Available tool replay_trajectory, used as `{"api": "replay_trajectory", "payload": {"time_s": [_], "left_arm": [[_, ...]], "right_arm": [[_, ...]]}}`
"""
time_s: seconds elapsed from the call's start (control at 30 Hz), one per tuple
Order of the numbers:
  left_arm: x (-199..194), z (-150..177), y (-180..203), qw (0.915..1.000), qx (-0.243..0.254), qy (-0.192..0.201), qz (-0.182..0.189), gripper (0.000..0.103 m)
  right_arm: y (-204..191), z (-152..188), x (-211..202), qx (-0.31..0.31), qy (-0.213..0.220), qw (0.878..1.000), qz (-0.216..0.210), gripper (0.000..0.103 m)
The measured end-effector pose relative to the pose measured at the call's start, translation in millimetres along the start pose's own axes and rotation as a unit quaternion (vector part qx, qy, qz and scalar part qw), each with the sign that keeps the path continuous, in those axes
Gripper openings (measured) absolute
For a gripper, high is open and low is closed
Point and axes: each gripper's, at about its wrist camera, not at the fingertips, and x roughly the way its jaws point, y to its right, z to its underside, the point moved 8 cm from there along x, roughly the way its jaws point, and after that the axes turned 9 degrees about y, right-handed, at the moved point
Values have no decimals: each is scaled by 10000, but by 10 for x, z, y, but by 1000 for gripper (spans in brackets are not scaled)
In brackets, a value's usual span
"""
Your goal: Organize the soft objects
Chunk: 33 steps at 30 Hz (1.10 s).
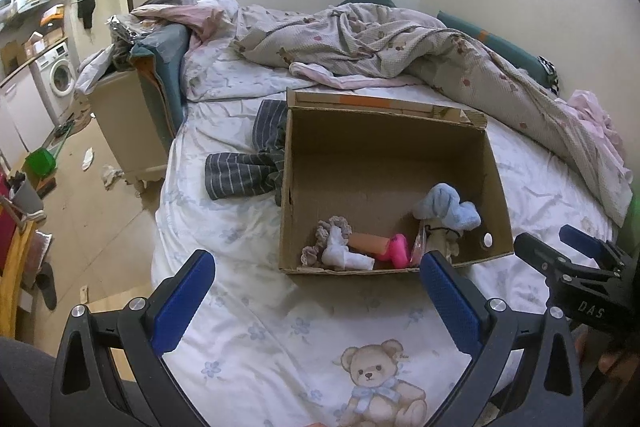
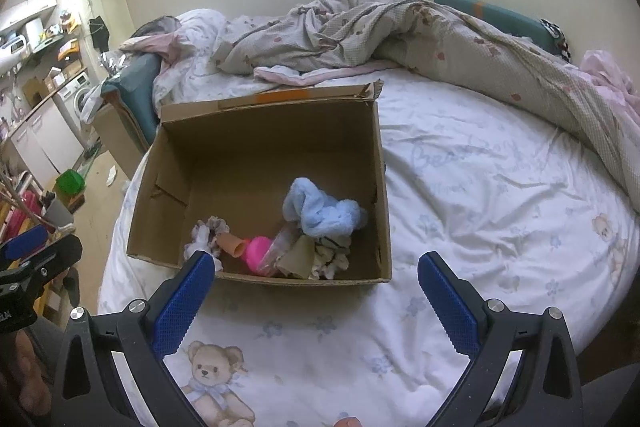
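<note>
An open cardboard box [image 2: 260, 147] sat on the bed, and the soft things lay bunched at its near end: a blue plush [image 2: 320, 211], a pink toy [image 2: 258, 251], a peach tube [image 2: 232, 243], a white sock [image 1: 344, 255] and a crocheted piece [image 1: 332, 229]. A striped garment [image 1: 244, 167] lay on the sheet touching the box's left wall. The sheet [image 2: 480, 187] was white with pale flowers and teddy bears [image 1: 380, 387]; faint cursive print on it could not be read. A rumpled quilt [image 1: 400, 43] was heaped along the far side against the wall. Left of the bed were a nightstand [image 1: 124, 123], a littered floor, a green bin [image 1: 40, 161] and a washing machine [image 1: 58, 75].

The left gripper [image 1: 316, 287] hovered before the box, jaws wide apart and empty. The right gripper [image 2: 316, 287] did likewise; its body read "DAS" in the left view.
</note>
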Motion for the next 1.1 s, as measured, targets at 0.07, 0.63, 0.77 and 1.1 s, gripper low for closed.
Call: {"api": "replay_trajectory", "payload": {"time_s": [0.07, 0.63, 0.77, 1.1], "left_arm": [[1, 7, 9, 10000, 10, -12, 7, 102], [22, 21, 7, 10000, -29, -48, 25, 102], [22, 24, 9, 10000, -28, -58, 39, 102], [20, 12, 18, 10000, -38, -52, 59, 102]], "right_arm": [[4, -8, -2, 1, 3, 10000, 9, 103], [-1, -10, -4, -18, 11, 10000, 11, 103], [-9, -7, -7, -3, 11, 10000, 12, 103], [-17, -29, -20, -29, 28, 10000, 7, 103]]}}
